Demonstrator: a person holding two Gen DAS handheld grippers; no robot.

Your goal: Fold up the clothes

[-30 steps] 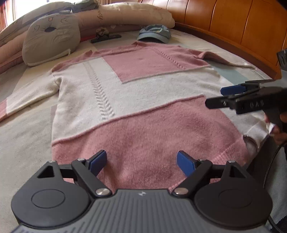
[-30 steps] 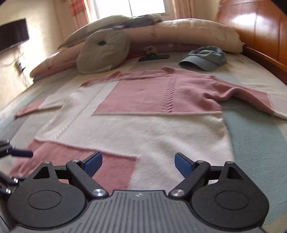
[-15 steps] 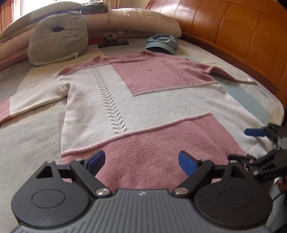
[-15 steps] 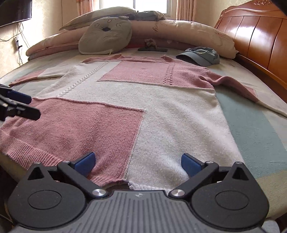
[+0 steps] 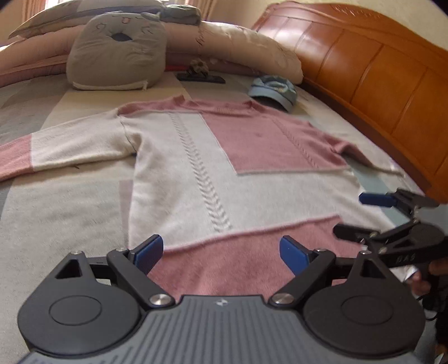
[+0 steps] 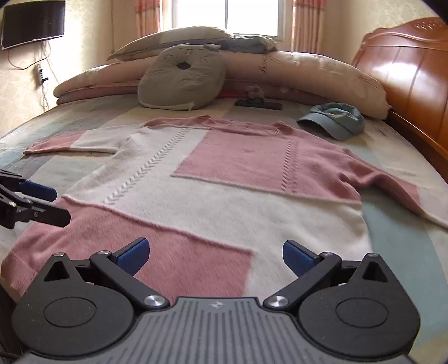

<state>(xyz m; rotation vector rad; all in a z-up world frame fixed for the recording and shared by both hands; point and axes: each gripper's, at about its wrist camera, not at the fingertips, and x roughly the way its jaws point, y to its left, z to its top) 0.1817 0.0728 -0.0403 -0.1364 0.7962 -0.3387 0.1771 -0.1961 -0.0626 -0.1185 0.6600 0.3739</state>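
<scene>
Sweater count: one pink-and-cream sweater (image 6: 224, 196) is seen, spread flat across mid-frame, sleeves laid out to both sides, hem at the lower edge.
Gripper count: two are counted.
Left gripper (image 5: 221, 253): blue pads are held spread, and a slight widening is noted; only the pink hem band is seen beyond the gap, and nothing is pinched.
Right gripper (image 6: 215, 257): jaws are held fully apart over the hem, and nothing is gripped.
Cushion count: one grey face-printed cushion (image 6: 182, 78) is seen at upper centre.
Pillows: a long beige stack (image 6: 294, 72) is spotted behind the cushion; the number cannot be told.
Cap count: one blue cap (image 6: 333, 119) is seen at upper right, beside the sweater's shoulder.
Surface: a bed with a pale patchwork cover (image 6: 392, 238) is shown.
Room: a wooden headboard (image 6: 406, 70) is seen on the right, a window (image 6: 226, 14) at top centre, a dark screen (image 6: 30, 22) at upper left.
</scene>
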